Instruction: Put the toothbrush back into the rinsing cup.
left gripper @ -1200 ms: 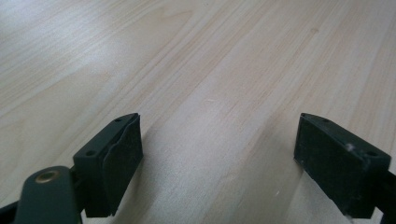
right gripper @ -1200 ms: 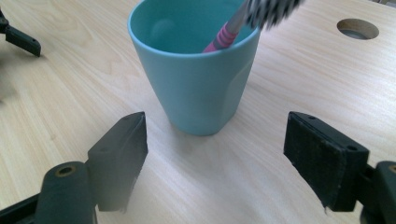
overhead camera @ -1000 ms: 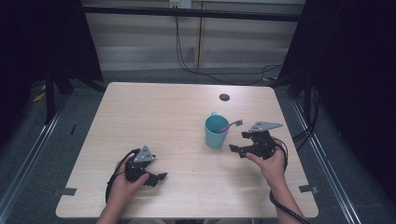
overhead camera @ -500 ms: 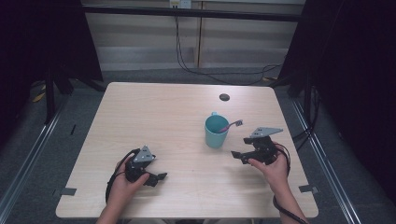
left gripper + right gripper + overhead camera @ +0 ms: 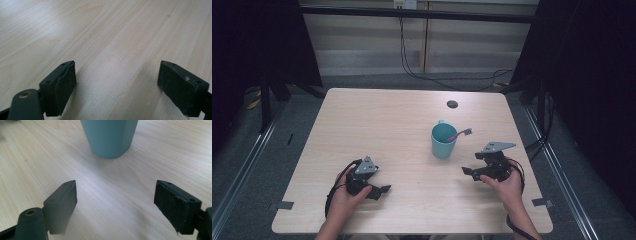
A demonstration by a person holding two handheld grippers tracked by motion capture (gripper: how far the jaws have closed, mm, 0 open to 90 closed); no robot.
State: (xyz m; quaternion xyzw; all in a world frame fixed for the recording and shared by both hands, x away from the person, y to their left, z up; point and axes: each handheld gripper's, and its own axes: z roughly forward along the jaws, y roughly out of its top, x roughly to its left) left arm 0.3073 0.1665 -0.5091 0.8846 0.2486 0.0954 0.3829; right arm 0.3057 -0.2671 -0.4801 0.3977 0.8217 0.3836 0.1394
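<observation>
Light wood table [image 5: 377,125], mostly bare. Teal cup [image 5: 443,141] stands right of centre with a pink toothbrush [image 5: 460,133] leaning inside. Right gripper [image 5: 472,172] has drawn back toward the person over the last second, jaws spread, now near the cup but apart from it. Left gripper [image 5: 383,190] hasn't moved, jaws spread over bare wood. Looks like the toothbrush is delivered, task about done.

My counter [image 5: 377,125] is pale wood with a visible grain, set on a grey floor [image 5: 257,165]. A small dark round spot [image 5: 452,104] sits near its far edge. Black cables [image 5: 412,65] hang down the light wall panels [image 5: 362,45] beyond it, and dark curtains [image 5: 592,75] flank both sides.
</observation>
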